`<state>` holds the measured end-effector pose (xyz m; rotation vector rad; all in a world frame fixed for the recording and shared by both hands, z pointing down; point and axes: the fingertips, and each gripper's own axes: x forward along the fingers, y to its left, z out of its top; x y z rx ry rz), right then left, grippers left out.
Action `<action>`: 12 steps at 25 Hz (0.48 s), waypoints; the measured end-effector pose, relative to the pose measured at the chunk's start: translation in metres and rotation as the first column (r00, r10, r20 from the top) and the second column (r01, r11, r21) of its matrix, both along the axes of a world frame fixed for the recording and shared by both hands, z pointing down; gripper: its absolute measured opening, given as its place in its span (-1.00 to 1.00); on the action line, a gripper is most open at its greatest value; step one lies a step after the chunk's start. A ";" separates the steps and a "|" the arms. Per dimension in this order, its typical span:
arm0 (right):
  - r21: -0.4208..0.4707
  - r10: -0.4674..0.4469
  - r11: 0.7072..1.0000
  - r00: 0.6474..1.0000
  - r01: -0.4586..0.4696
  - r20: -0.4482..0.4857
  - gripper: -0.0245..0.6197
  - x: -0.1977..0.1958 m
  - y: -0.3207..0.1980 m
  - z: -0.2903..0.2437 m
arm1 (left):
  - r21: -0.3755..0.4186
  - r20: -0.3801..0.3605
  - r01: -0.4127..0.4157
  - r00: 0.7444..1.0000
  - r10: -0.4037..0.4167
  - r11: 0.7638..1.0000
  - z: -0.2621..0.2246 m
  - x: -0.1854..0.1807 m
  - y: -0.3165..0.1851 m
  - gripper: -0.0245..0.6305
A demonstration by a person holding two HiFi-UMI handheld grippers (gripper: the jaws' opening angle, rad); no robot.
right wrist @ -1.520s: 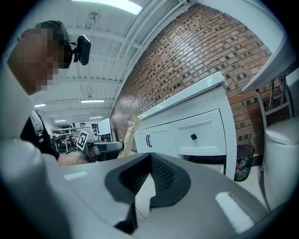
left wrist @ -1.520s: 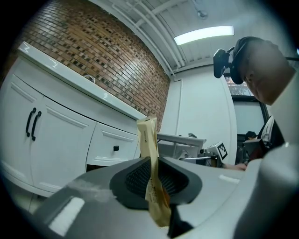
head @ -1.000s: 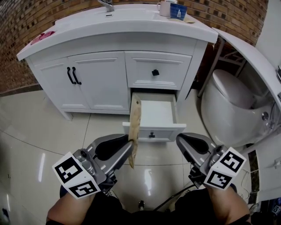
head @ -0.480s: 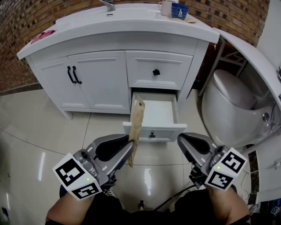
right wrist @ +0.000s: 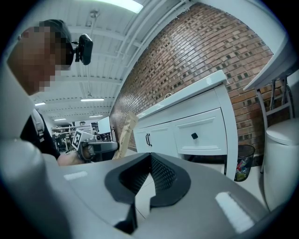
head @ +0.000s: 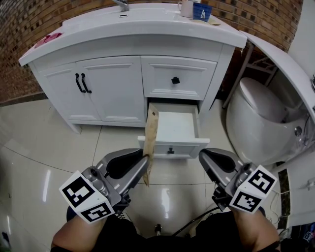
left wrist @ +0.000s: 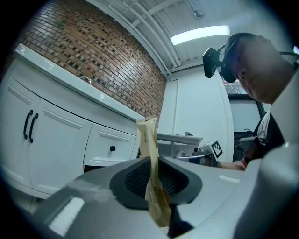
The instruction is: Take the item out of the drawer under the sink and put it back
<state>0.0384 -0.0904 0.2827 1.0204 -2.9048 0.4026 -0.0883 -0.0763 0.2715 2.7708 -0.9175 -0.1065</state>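
A long, flat tan paper packet stands nearly upright in front of the open lower drawer of the white sink cabinet. My left gripper is shut on the packet's lower half, and the packet's top rises above the jaws. The drawer's white inside shows nothing in it. My right gripper hangs level with the left one, just right of the drawer front, with its jaws together and nothing between them. From the right gripper view the packet shows at the left.
The white cabinet has two doors with black handles and a shut upper drawer. A cup and a blue box stand on the counter. A white toilet is at the right. The floor is glossy tile.
The packet's top has risen a little and tilted slightly towards the drawer. Both grippers have barely moved.
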 end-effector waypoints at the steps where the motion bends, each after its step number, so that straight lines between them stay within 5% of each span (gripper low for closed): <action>1: 0.000 0.000 1.000 1.000 0.000 0.000 -0.91 0.000 0.000 0.000 | -0.001 0.002 0.001 1.000 -0.001 1.000 0.000 0.000 0.000 -0.75; 12: -0.002 0.000 1.000 1.000 0.000 0.010 -0.91 -0.001 -0.003 -0.001 | 0.011 0.054 0.040 0.998 -0.040 0.999 0.006 -0.006 -0.014 -0.75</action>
